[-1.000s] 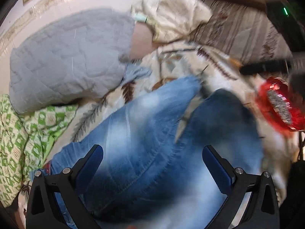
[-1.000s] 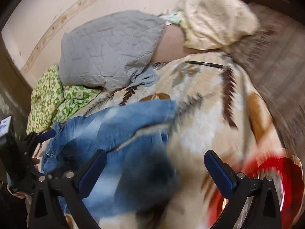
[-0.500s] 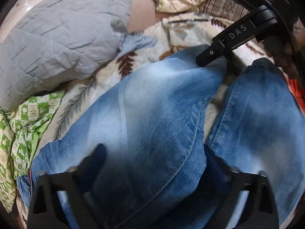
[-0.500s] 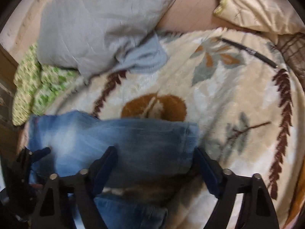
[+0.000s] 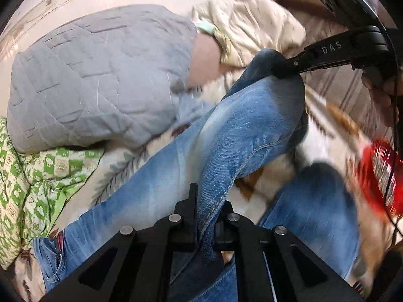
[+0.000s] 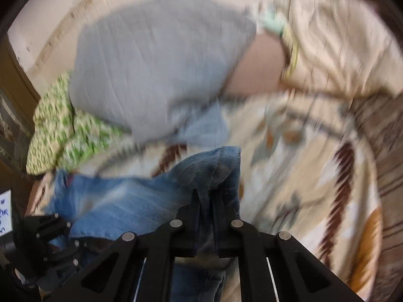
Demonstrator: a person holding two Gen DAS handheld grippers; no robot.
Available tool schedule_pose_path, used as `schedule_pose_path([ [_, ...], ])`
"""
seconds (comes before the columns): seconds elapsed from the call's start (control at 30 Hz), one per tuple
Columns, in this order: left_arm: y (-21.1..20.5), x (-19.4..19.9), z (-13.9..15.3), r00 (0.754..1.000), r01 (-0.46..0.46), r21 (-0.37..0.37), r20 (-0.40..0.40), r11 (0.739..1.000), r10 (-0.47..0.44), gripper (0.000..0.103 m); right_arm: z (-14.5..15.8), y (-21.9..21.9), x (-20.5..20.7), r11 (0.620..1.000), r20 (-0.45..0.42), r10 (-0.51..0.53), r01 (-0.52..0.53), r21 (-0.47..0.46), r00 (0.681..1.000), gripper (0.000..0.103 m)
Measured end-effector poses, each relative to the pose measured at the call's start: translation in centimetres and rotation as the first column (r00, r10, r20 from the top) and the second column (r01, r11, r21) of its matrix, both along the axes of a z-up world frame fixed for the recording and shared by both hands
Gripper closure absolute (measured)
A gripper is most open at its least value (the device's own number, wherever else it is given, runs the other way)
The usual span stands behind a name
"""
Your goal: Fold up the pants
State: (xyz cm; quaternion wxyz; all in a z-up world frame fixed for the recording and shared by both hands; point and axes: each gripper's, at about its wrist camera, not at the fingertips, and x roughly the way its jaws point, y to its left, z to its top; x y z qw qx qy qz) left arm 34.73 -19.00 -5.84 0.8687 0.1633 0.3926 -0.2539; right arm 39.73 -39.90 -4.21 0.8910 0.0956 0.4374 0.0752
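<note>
Blue jeans point(image 5: 239, 130) lie across a leaf-patterned blanket point(image 6: 302, 176). In the left wrist view my left gripper point(image 5: 206, 216) is closing its jaws on a raised fold along one leg's seam, and the pads press the denim. My right gripper point(image 5: 284, 69) pinches the far hem end of that same leg, which hangs lifted between the two. In the blurred right wrist view the right gripper point(image 6: 205, 201) is closing on a bunch of the jeans point(image 6: 126, 201) at the hem, with cloth squeezed between the pads. The left gripper point(image 6: 50, 229) shows at the lower left.
A grey quilted pillow point(image 5: 95, 75) and a green checked cloth point(image 5: 37, 176) lie at the left. A cream cushion point(image 5: 252, 27) sits at the back. A red round object point(image 5: 380, 176) is at the right edge, below a hand point(image 5: 385, 93).
Both grippers went from wide open to closed on the denim. The gripped leg has risen off the blanket, and both views have pulled back from the bed.
</note>
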Motion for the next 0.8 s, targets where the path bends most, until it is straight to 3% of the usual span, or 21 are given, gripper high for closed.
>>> schedule_pose_path([
  [0.1, -0.6, 1.6, -0.9, 0.999, -0.012, -0.014, -0.048, 1.0, 0.012, 0.096, 1.5, 0.6, 2.1, 0.998, -0.021, -0.028, 0.027, -0.052, 0.999, 0.095],
  [0.13, -0.9, 2.2, -1.8, 0.997, -0.017, -0.008, -0.076, 1.0, 0.016, 0.096, 0.8, 0.7, 3.5, 0.997, -0.069, -0.051, 0.047, -0.066, 0.996, 0.095],
  [0.27, -2.6, 3.6, -7.2, 0.982, -0.028, 0.083, -0.182, 0.996, 0.043, 0.093, -5.2, 1.0, 7.3, 0.98, -0.253, -0.145, 0.105, -0.166, 0.957, 0.093],
  [0.3, -3.1, 3.8, -8.8, 0.975, -0.029, 0.124, -0.217, 0.992, 0.056, 0.085, -6.7, 0.6, 7.3, 0.978, -0.293, -0.164, 0.116, -0.175, 0.942, 0.09],
  [0.33, -3.2, 3.8, -9.6, 0.97, -0.028, 0.143, -0.234, 0.989, 0.061, 0.056, -7.7, 0.4, 7.3, 0.976, -0.321, -0.173, 0.119, -0.183, 0.931, 0.082],
  [0.37, -3.3, 3.6, -9.8, 0.972, -0.034, 0.152, -0.224, 0.988, 0.068, 0.034, -8.5, 0.1, 6.9, 0.973, -0.34, -0.184, 0.121, -0.198, 0.922, 0.077],
  [0.4, -3.1, 3.2, -9.5, 0.977, -0.043, 0.143, -0.203, 0.989, 0.071, 0.001, -8.6, -0.4, 6.2, 0.972, -0.341, -0.183, 0.117, -0.205, 0.922, 0.059],
  [0.43, -2.9, 2.8, -8.9, 0.98, -0.042, 0.114, -0.188, 0.993, 0.063, 0.0, -8.1, -0.9, 5.2, 0.975, -0.326, -0.168, 0.107, -0.196, 0.931, 0.027],
  [0.5, -2.2, 1.9, -7.3, 0.981, -0.049, 0.053, -0.184, 0.997, 0.058, 0.0, -5.7, -2.2, 3.0, 0.978, -0.251, -0.163, 0.123, -0.169, 0.954, 0.011],
  [0.67, 0.5, -2.9, -2.2, 0.984, -0.038, -0.124, -0.175, 0.991, 0.016, 0.0, -0.5, -4.1, -4.1, 0.995, -0.171, -0.096, 0.092, -0.034, 0.981, 0.005],
  [0.8, 2.5, -8.7, -1.5, 0.974, -0.043, -0.232, -0.225, 0.972, -0.011, 0.0, -0.4, -3.9, -8.5, 0.998, -0.203, -0.04, 0.051, 0.048, 0.978, 0.003],
])
